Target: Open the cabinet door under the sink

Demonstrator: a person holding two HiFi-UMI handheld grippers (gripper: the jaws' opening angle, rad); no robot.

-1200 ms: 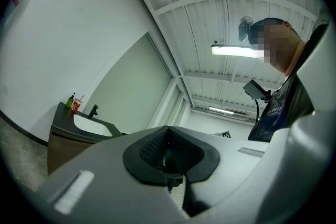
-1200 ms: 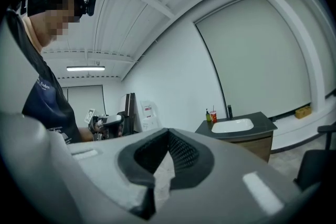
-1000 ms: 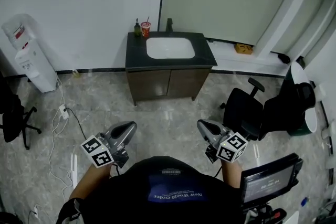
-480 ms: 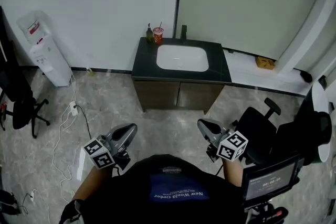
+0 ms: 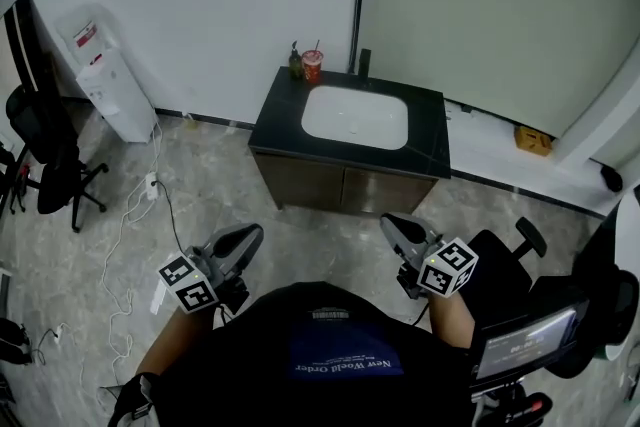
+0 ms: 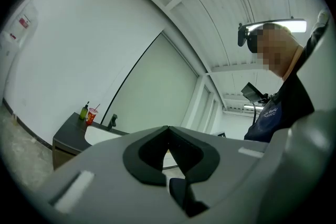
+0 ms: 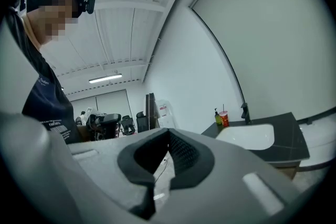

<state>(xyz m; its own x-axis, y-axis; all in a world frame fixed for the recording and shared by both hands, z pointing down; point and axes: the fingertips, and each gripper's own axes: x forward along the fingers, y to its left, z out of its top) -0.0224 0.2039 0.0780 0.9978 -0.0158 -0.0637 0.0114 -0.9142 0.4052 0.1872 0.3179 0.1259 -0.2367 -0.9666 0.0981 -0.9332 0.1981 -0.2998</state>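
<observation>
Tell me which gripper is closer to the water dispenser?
Left. The left gripper sits below and right of the water dispenser; the right gripper is farther right, facing the sink cabinet.

Bright, even, diffuse indoor light. No hard shadows on the pale floor (image 5: 200, 205), only a faint sheen.

Ceiling strip light (image 6: 275, 25) blown out white in the left gripper view. A second strip light (image 7: 105, 79) glows in the right gripper view.

Both gripper views: heavy fisheye bend, black vignette at all 4 corners. Left gripper (image 6: 168, 129) and right gripper (image 7: 168, 132) bodies soft, too near the lens.

Head view sharp; wall lines bow near the edges.
</observation>
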